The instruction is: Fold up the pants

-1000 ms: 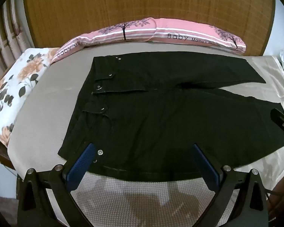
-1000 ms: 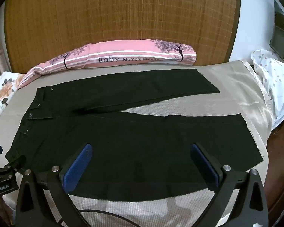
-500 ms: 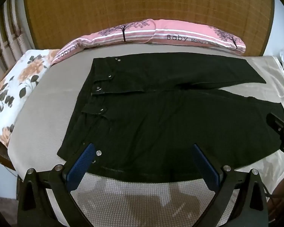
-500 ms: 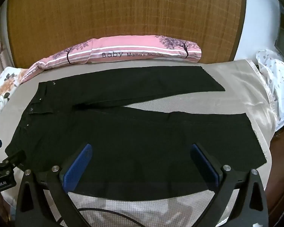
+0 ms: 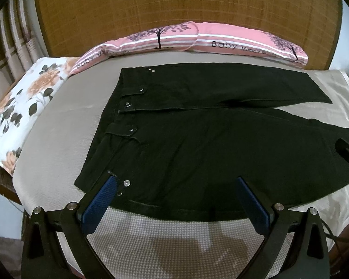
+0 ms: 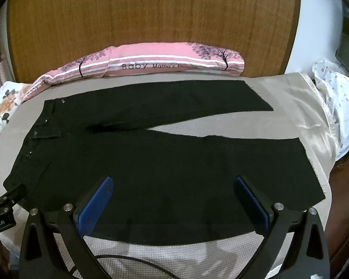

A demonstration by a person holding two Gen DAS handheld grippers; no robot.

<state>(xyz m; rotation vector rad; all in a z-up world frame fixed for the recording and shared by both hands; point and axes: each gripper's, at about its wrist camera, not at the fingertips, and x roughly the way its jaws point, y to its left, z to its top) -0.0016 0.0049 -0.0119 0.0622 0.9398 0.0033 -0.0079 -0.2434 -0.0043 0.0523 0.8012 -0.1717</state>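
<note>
Behind the bed stands a brown woven-reed headboard (image 5: 186, 11), and a long pink bolster pillow with tree prints (image 5: 197, 39) lies along it. On the beige textured bed cover (image 5: 58, 139) the black denim pants (image 5: 209, 139) are spread flat, with the waistband to the left and the two legs opening to the right, a little apart from each other.

Both grippers hover over the near edge of the pants and hold nothing. The left gripper (image 5: 174, 200) has its jaws wide apart near the waistband corner; the right gripper (image 6: 172, 200) is also wide apart over the near leg.

I judge that folding has not begun. To do it well, each gripper should pinch only the near edge, one at the waistband and one close to the hem, then carry the near leg evenly over onto the far leg so that the seams meet.
</note>
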